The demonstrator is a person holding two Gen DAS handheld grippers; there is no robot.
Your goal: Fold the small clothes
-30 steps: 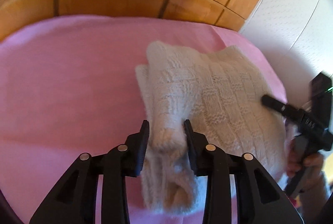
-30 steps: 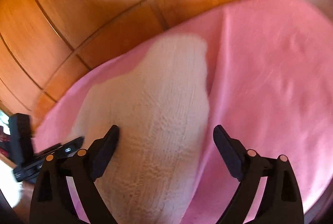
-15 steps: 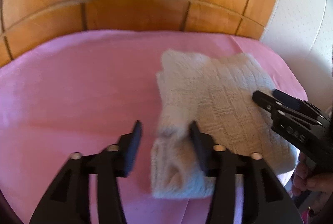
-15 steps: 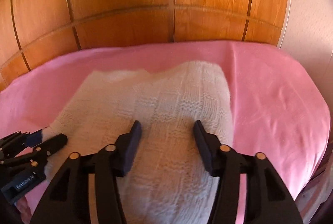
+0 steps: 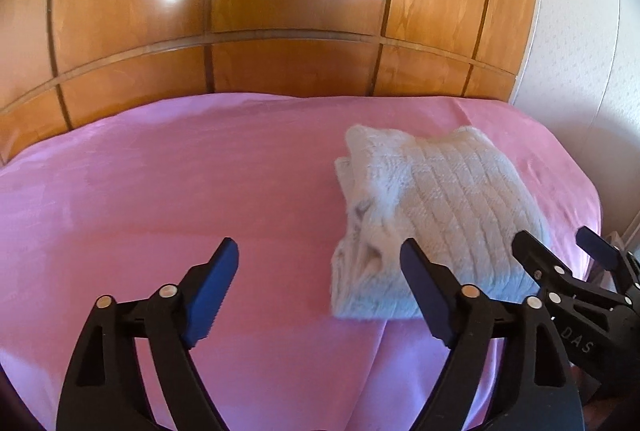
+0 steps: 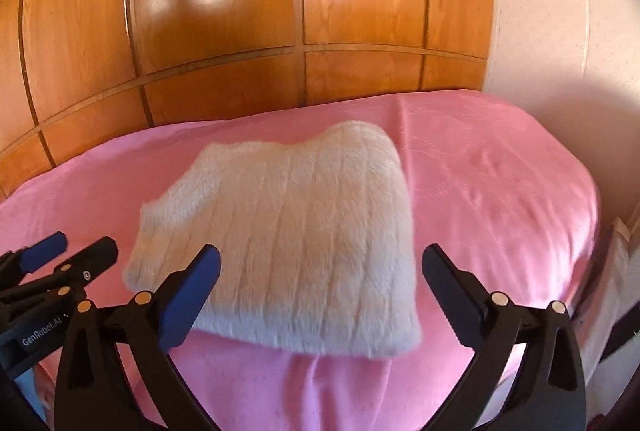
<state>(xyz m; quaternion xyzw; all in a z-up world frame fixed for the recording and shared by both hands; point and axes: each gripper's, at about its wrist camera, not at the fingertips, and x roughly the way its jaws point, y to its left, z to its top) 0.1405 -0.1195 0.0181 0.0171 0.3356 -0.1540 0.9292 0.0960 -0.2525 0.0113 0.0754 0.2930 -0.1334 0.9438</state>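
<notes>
Folded white knit [image 6: 288, 231] is lying on pink sheet [image 6: 500, 199] at 12 o'clock of R gripper [image 6: 320, 295]. L gripper [image 5: 316, 291] is sitting w/ it at 2 o'clock. Both claws are opening wide, gripping nothing.

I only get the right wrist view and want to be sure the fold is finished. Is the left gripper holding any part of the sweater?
Observer: No. The left gripper has its jaws opening with only the pink sheet between them. The sweater lies to its right.
Operator: How does the sweater's left edge look?
Observer: Folded layers are stacked along it, and a ribbed cuff lies on top near the front corner.
</notes>
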